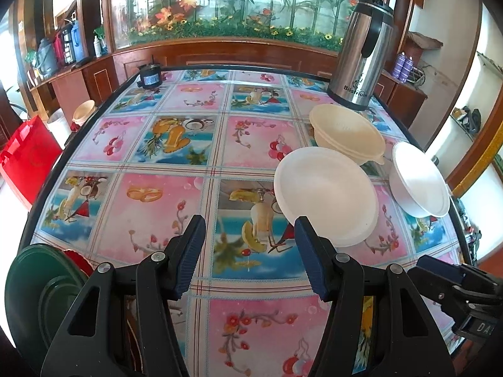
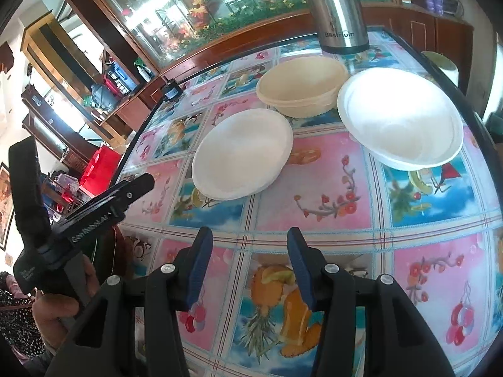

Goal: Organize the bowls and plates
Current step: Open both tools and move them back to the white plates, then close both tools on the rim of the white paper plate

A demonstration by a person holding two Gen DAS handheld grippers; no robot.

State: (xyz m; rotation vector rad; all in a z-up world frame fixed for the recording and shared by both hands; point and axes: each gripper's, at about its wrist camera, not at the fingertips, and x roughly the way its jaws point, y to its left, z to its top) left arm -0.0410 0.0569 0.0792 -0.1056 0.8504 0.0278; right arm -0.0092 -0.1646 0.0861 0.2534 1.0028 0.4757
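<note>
A white plate [image 1: 327, 194] lies on the table right of centre; it also shows in the right wrist view [image 2: 242, 154]. Behind it stands a cream bowl [image 1: 347, 132], also in the right wrist view [image 2: 301, 89]. A white bowl [image 1: 419, 179] sits at the right edge, also in the right wrist view [image 2: 399, 122]. A green plate [image 1: 41, 292] and a red one [image 1: 78, 262] lie at the near left corner. My left gripper [image 1: 250, 251] is open and empty above the table, just short of the white plate. My right gripper [image 2: 250, 264] is open and empty, nearer than the dishes.
A steel thermos jug [image 1: 361, 53] stands behind the cream bowl. A small black motor [image 1: 150, 75] sits at the far left corner. The table [image 1: 157, 194] has a patterned fruit cloth. A red bag [image 1: 28, 157] stands off its left edge.
</note>
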